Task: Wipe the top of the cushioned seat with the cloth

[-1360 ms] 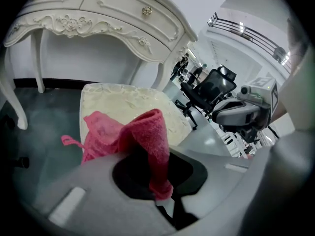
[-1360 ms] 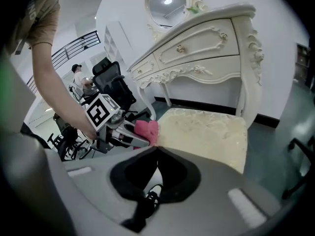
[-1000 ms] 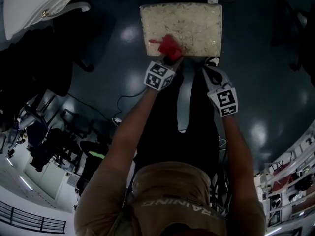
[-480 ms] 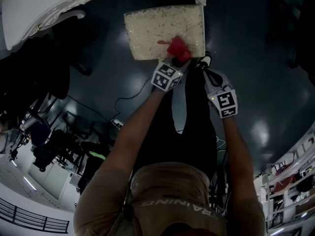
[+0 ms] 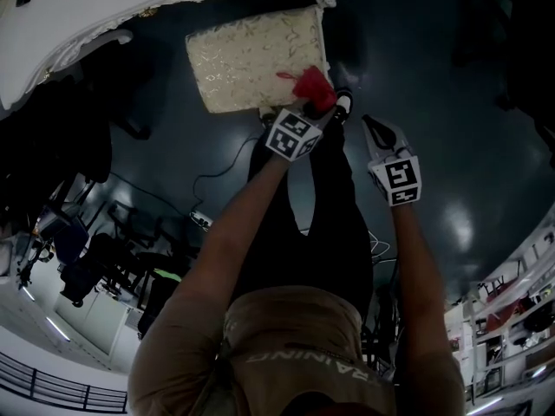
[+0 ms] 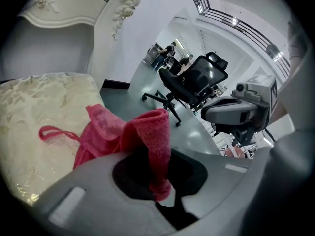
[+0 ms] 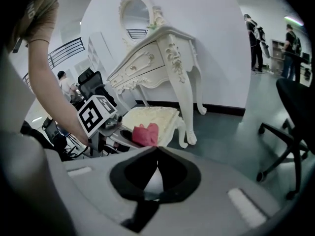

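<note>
The cream cushioned seat (image 5: pixel 251 55) stands on the dark floor ahead of me. A red cloth (image 5: pixel 313 87) sits at its near right corner, and my left gripper (image 5: pixel 317 105) is shut on it. In the left gripper view the cloth (image 6: pixel 147 136) bunches up out of the jaws, part of it lying on the seat (image 6: pixel 34 117). My right gripper (image 5: pixel 371 126) hangs over the floor to the right of the seat, shut and holding nothing. The right gripper view shows its tips (image 7: pixel 156 150) meeting, with the seat (image 7: pixel 152 116) and cloth (image 7: pixel 144 133) beyond.
A white carved dressing table (image 7: pixel 157 48) stands just behind the seat. One black office chair (image 6: pixel 189 82) is farther back on the floor, another (image 7: pixel 290 127) at the right. A cable (image 5: pixel 217 176) trails on the floor to the left. People stand far off.
My left gripper has dragged the cloth from the seat's near middle over to its near right corner. The right gripper has kept its place beside it.
</note>
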A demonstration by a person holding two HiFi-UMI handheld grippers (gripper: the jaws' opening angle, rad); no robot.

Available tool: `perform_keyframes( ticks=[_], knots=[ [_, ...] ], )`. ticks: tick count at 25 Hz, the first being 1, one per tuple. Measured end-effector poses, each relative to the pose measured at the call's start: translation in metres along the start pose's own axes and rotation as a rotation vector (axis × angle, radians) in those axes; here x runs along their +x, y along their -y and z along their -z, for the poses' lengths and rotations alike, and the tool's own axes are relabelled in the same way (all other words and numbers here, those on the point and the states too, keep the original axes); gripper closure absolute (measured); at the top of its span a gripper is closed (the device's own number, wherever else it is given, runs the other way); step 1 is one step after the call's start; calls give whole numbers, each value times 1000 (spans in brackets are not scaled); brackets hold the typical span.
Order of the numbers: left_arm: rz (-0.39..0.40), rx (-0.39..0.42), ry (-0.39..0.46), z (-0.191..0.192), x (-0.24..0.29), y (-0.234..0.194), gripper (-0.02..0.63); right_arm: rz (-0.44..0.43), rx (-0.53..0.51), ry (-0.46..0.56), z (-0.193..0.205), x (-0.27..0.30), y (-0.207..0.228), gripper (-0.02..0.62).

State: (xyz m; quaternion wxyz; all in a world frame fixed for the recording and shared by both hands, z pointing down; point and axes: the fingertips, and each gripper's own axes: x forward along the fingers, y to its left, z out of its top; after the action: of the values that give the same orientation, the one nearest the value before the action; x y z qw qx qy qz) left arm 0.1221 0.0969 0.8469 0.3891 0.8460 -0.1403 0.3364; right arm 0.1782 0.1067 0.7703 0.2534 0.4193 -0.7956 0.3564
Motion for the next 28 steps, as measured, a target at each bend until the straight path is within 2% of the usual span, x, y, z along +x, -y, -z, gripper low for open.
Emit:
perform_keyframes(
  ticks=[4, 10, 15, 20, 24, 28],
  knots=[
    [24, 6, -21, -4, 18, 11, 565, 15, 32, 7, 6, -8, 17, 592],
    [99, 27, -47, -11, 37, 32, 565, 15, 36, 7, 9, -15, 27, 591],
    [128, 57, -20, -30, 25, 51, 565, 26, 34, 12, 6, -26, 28, 592],
    [147, 110, -8, -53, -14, 76, 565, 36, 9, 10, -12, -48, 15, 591],
    [142, 123, 12, -70, -68, 101, 565, 35, 21, 34, -43, -77, -8, 592],
    [120, 120, 68, -90, -131, 124, 565, 43, 37, 70, -77, -103, -33, 592]
  ],
)
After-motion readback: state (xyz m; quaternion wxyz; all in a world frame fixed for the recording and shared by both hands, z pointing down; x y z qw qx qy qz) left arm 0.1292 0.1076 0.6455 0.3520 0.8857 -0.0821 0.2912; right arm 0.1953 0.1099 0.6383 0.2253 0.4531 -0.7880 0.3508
